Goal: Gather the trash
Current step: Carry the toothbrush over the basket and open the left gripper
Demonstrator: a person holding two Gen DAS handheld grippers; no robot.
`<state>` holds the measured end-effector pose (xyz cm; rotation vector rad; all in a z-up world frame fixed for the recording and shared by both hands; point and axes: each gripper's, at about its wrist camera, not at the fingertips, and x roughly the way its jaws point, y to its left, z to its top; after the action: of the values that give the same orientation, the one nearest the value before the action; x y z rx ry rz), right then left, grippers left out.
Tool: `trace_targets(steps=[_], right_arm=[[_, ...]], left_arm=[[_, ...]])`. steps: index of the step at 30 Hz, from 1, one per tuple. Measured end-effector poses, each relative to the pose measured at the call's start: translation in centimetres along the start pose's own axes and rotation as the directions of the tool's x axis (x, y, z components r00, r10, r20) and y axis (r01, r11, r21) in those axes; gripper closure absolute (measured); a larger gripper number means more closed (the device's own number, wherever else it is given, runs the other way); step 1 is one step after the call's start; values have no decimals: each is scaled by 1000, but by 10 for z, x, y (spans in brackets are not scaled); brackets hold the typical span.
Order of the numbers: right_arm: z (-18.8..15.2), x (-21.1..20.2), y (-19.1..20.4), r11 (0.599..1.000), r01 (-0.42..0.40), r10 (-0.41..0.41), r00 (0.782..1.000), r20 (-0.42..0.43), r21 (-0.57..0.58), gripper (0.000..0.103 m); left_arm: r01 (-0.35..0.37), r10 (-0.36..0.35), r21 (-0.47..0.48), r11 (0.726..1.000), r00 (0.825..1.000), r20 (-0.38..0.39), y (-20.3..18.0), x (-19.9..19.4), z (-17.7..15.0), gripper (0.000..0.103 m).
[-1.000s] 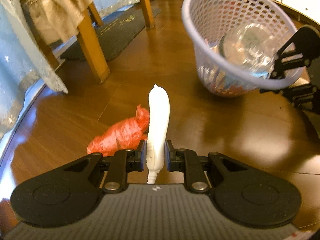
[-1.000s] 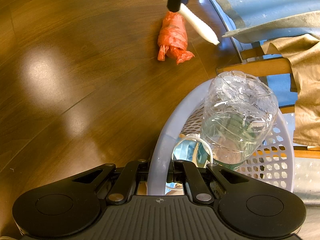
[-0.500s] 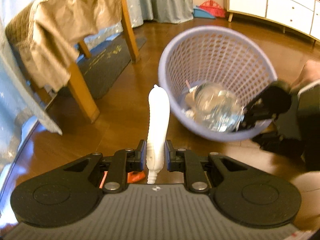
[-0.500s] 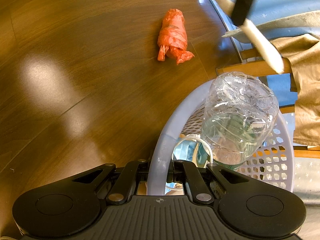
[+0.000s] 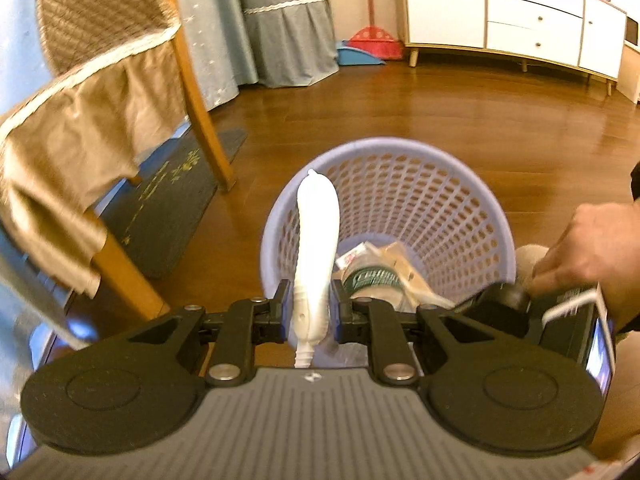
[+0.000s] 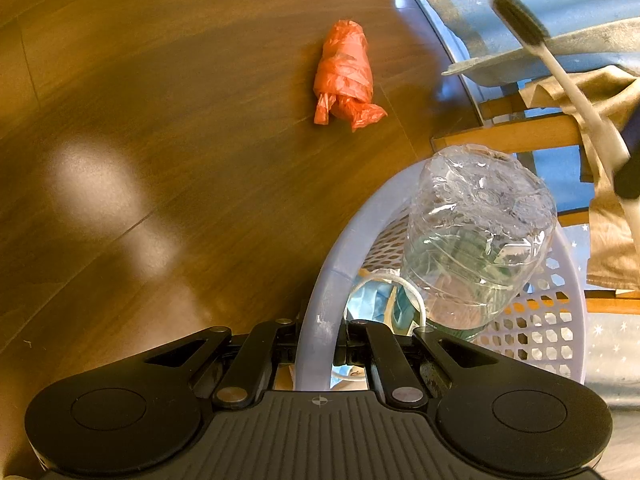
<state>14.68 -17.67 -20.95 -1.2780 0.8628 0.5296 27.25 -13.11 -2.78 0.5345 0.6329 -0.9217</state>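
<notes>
My left gripper (image 5: 310, 312) is shut on the handle of a white toothbrush (image 5: 318, 232), which points out over the lilac mesh basket (image 5: 400, 152). In the right wrist view the toothbrush (image 6: 560, 76) hangs at the upper right, dark bristles on top. My right gripper (image 6: 320, 344) is shut on the basket's rim (image 6: 332, 264); a hand (image 5: 592, 248) holds it. A crumpled clear bottle (image 6: 480, 232) and paper scraps lie in the basket. A red plastic bag (image 6: 346, 76) lies on the wooden floor, apart from both grippers.
A wooden chair draped with tan cloth (image 5: 80, 152) stands to the left, with a dark mat (image 5: 168, 200) under it. A white cabinet (image 5: 500, 12) and a red broom with a blue dustpan (image 5: 372, 44) line the far wall.
My left gripper has risen with the toothbrush and come over the basket; the red bag has dropped out of its view. The right gripper has stayed on the rim.
</notes>
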Motion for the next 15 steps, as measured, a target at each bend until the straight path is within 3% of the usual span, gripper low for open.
trace_targets(steps=[10, 15], right_arm=[[2, 1, -1, 1000, -4, 4, 1000, 8, 9, 101], [2, 3, -3, 1000, -7, 7, 1000, 10, 14, 101]], left_arm=[[56, -57, 64, 996, 998, 21, -17, 21, 32, 87], [49, -51, 40, 998, 997, 49, -15, 25, 36, 79]])
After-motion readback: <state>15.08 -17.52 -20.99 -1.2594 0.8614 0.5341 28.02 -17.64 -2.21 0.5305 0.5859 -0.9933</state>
